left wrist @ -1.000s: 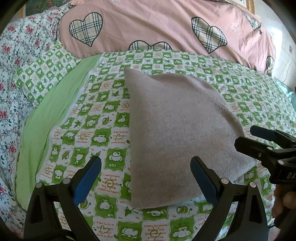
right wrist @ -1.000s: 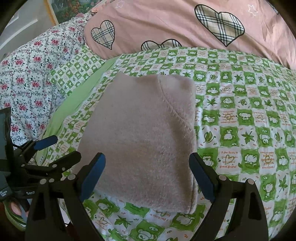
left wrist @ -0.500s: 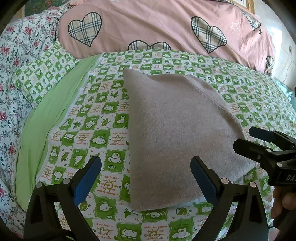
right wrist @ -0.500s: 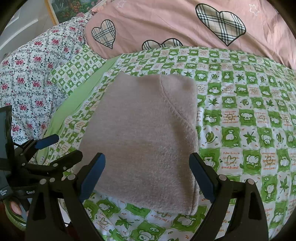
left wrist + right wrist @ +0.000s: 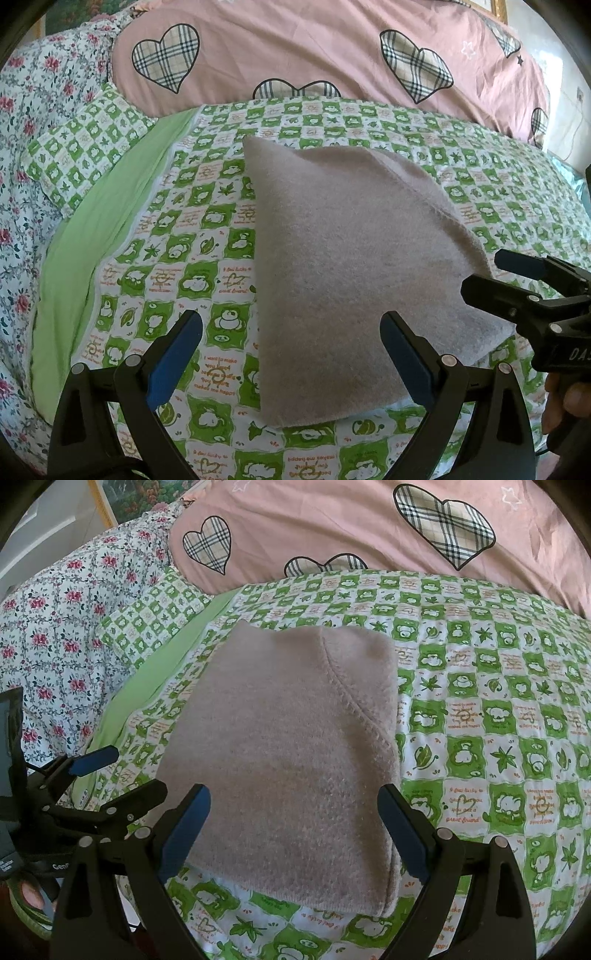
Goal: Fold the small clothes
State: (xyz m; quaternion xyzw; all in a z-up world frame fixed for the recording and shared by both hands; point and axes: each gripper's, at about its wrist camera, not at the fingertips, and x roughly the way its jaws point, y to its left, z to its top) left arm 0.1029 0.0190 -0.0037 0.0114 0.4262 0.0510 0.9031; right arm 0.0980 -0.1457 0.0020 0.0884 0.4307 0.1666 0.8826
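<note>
A folded grey-beige knit garment [image 5: 351, 266] lies flat on the green-and-white checked bedsheet [image 5: 177, 229]. In the right wrist view the garment [image 5: 288, 760] shows a stitched seam curving down its right side. My left gripper [image 5: 291, 354] hovers open over the garment's near left corner, nothing between its blue pads. My right gripper [image 5: 295, 830] is open too, held just above the garment's near edge. Each gripper shows in the other's view: the right one [image 5: 517, 280] at the garment's right corner, the left one [image 5: 110, 775] beside its left edge.
A pink quilt with plaid hearts [image 5: 332, 55] is piled along the far side of the bed. A floral cover [image 5: 55, 635] and a checked pillow [image 5: 81, 155] lie at the left. A hand [image 5: 569, 402] holds the right gripper's handle.
Both grippers have drifted slightly; the garment appears a little lower and closer in the frames. Its shape is unchanged and both grippers stay open.
</note>
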